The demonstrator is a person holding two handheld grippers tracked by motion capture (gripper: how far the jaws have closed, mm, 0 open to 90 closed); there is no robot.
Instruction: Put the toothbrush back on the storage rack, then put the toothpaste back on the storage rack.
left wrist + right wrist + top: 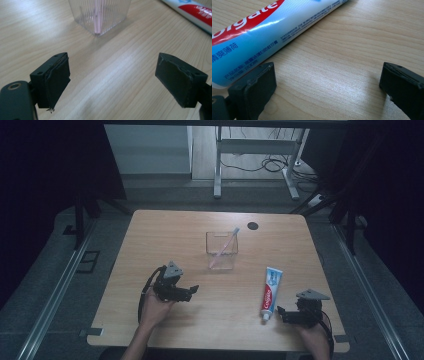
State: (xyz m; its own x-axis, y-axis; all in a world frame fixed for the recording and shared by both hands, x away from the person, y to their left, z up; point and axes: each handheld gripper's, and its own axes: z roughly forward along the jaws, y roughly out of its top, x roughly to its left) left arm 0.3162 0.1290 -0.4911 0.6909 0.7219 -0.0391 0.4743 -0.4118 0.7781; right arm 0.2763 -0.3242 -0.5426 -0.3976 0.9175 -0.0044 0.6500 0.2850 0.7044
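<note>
Toothpaste: white-blue-red toothpaste tube [270, 293] flat, we see it just beside right gripper [283, 313].
Tongs: right and left gripper [194, 289] both spread, empty.
Cup: clear ribbed plastic cup [220, 250] holding pink toothbrush [224, 247], mid-table.
Surface: light wooden table [165, 240]; dim room.

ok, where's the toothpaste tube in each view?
High view: toothpaste tube lies right of centre, cap toward the person, beside the right claw.
Left gripper view: top right corner, past the clear cup.
Right gripper view: upper left, by one jaw.
Shared landmark: the wooden table.

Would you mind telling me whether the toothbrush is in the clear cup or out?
In: the toothbrush stands slanted inside the clear cup.
</note>
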